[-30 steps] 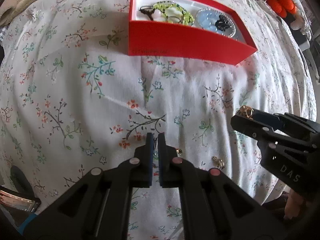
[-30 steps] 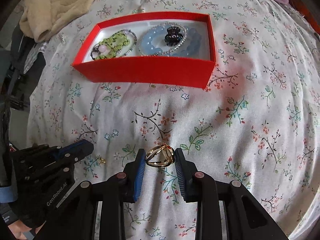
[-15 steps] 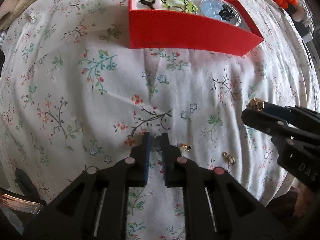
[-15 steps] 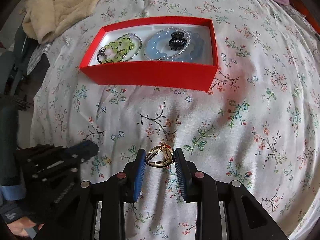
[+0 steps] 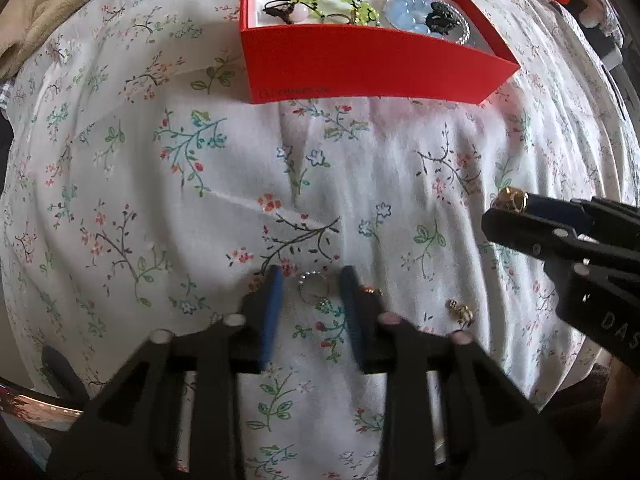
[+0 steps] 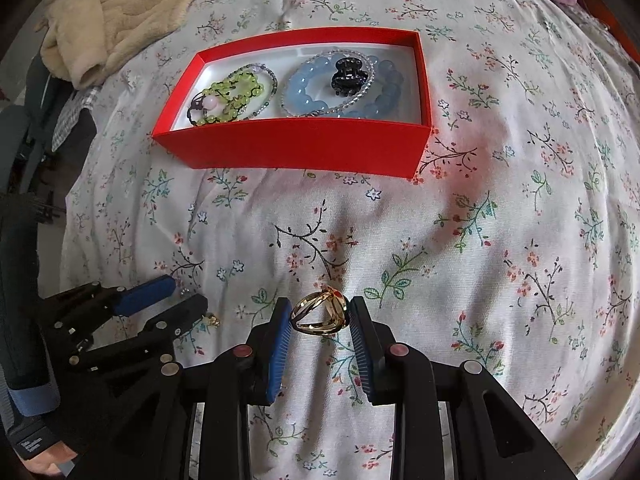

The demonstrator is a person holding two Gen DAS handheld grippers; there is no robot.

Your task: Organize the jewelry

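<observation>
Your right gripper (image 6: 320, 314) clamps a gold ring (image 6: 320, 315); your left gripper (image 5: 312, 286), fingers spread, straddles a silver ring (image 5: 314, 285) at lower centre.

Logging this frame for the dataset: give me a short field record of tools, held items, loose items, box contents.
left tool: open, straddling a small silver ring on the floral sheet
right tool: shut on gold ring
loose items: two small gold pieces on the sheet
red box: green bead bracelet, blue bead bracelet, black hair clip
</observation>
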